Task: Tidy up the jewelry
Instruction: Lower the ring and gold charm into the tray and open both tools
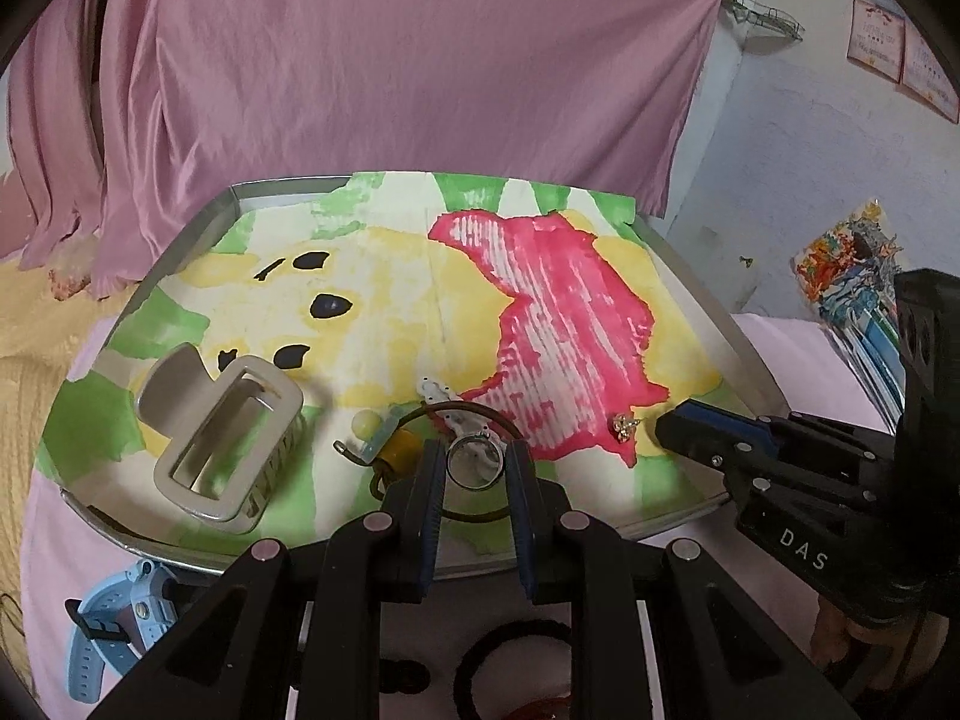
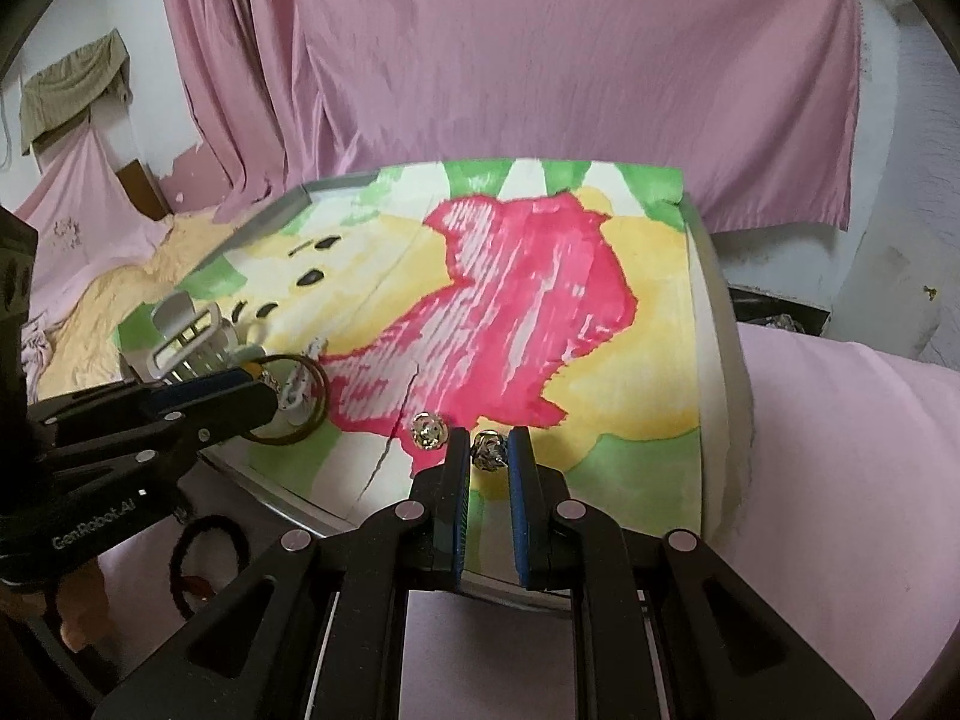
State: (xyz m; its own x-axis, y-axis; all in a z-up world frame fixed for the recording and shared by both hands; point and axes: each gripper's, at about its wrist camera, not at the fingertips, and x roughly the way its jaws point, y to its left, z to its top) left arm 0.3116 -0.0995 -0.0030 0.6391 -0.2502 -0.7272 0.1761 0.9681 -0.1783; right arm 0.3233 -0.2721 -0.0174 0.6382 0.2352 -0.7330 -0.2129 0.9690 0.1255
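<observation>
Now: both claws over tray (image 1: 180, 228), low centre of each frame.
Left claw (image 1: 477, 459) apart, ring (image 1: 475, 463) between tips. Right claw (image 2: 489, 447) apart, earring (image 2: 487, 450) between tips; second earring (image 2: 427, 429) just left.

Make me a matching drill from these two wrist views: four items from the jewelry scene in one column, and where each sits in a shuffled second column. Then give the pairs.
Column 1
1. silver ring
2. small gold earring
3. beige claw clip
4. blue watch

Column 2
A. off the tray, on the pink cloth at the lower left of the left wrist view
B. between the left gripper fingers
C. on the tray's left side, on the painted sheet
D. between the right gripper fingers

Pairs: 1-B, 2-D, 3-C, 4-A
</observation>
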